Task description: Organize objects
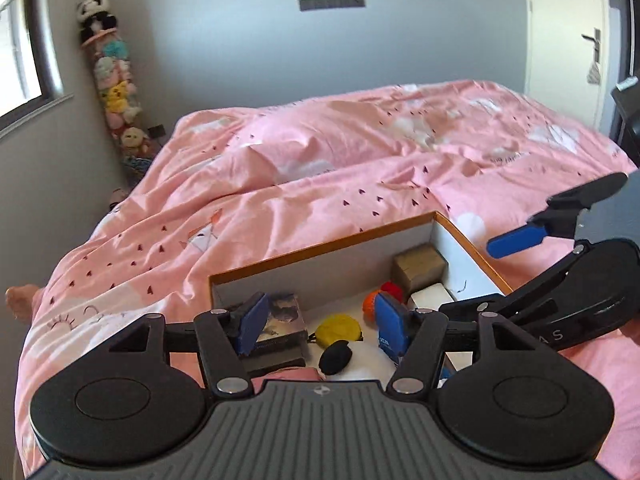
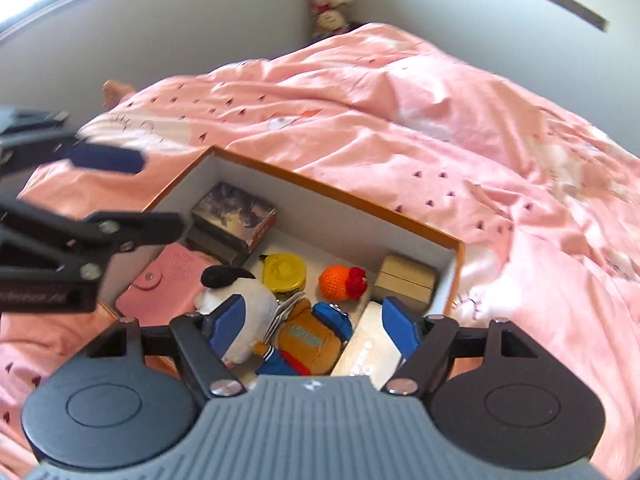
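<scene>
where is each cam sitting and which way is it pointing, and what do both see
Left wrist: rides the left gripper, tilted down over the box toward bed and far wall; own open fingers show, right gripper at right.
Right wrist: rides the right gripper, steeper into the box; own open fingers, left gripper at left.
Shared: box, yellow case, pink duvet.

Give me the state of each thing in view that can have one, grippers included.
Box: open, no lid, filled with small items.
Left gripper: open, empty, above the box.
Right gripper: open, empty, above the box.
Door: closed.
Pink wallet: snapped shut, lying flat in the box.
Bedcover: spread, rumpled.
</scene>
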### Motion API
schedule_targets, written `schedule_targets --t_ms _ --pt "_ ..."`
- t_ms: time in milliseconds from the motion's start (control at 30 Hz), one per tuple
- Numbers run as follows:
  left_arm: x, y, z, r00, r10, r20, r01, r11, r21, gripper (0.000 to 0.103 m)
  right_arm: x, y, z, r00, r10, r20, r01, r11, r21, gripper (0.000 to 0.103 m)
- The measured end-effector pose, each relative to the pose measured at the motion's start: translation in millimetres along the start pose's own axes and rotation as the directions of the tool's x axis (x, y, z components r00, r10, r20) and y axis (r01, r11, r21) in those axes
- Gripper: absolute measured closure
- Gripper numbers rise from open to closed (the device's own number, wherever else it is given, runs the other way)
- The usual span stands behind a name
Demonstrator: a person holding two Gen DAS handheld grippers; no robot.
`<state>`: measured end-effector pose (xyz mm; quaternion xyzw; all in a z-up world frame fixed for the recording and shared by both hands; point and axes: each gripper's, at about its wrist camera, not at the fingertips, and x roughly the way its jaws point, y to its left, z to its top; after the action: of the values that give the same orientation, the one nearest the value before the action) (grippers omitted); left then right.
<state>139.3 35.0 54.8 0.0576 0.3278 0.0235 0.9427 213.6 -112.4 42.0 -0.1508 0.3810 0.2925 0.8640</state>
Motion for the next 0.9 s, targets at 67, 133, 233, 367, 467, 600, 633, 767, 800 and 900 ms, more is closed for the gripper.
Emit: schedule_targets --t_ms 67,133,233,367,467,600,633,767,800,900 --pt "-13.7 -0.4 -10.2 0.999 0.036 0.037 -0.034 0.998 -0.050 0.027 -11.3 -0.4 -6.0 0.999 -0.035 0.035 0.034 0.999 0.041 0.026" --pt "-19.2 -3.2 -19.7 0.996 0.056 0.064 -0.050 0.994 -0.096 0.022 -25.1 -6.6 -17.9 0.995 -0.070 0.065 0.063 0.993 0.097 0.026" --pt "-29.4 -6.3 -33.3 0.995 0.059 0.080 -0.048 0.990 -0.135 0.017 -41.8 3.1 -36.0 0.987 -0.108 0.119 0.088 0.983 0.162 0.024" --pt "-32.4 -11.1 -48.9 0.993 0.078 0.084 -0.066 0.987 -0.146 0.016 -53.6 13.8 -58.8 0.972 -0.150 0.179 0.101 0.961 0.256 0.023" --pt "-29.9 -11.9 -55.7 0.996 0.068 0.055 -0.060 0.990 -0.131 0.015 -63.1 23.2 -74.1 0.952 -0.206 0.226 0.134 0.945 0.300 0.021" --pt "-33.6 -6.9 -67.5 0.997 0.048 0.068 -0.034 0.982 -0.184 0.016 -66.6 34.3 -88.7 0.931 -0.257 0.259 0.169 0.933 0.317 0.019" --pt "-34.8 -5.9 -69.4 0.997 0.045 0.069 -0.031 0.981 -0.192 0.015 -66.3 36.3 -91.5 0.928 -0.265 0.262 0.176 0.931 0.318 0.018" --pt "-33.8 -5.0 -77.5 0.998 0.049 0.049 -0.039 0.980 -0.195 0.015 -59.2 40.5 -100.5 0.930 -0.272 0.245 0.182 0.924 0.336 0.014" --pt "-32.8 -5.0 -79.5 0.998 0.049 0.042 -0.040 0.980 -0.197 0.016 -56.1 40.7 -101.8 0.935 -0.269 0.231 0.181 0.923 0.341 0.014" --pt "-29.5 -5.4 -85.6 0.999 0.045 0.021 -0.039 0.975 -0.219 0.016 -48.1 42.4 -103.8 0.944 -0.266 0.194 0.188 0.919 0.347 0.014"
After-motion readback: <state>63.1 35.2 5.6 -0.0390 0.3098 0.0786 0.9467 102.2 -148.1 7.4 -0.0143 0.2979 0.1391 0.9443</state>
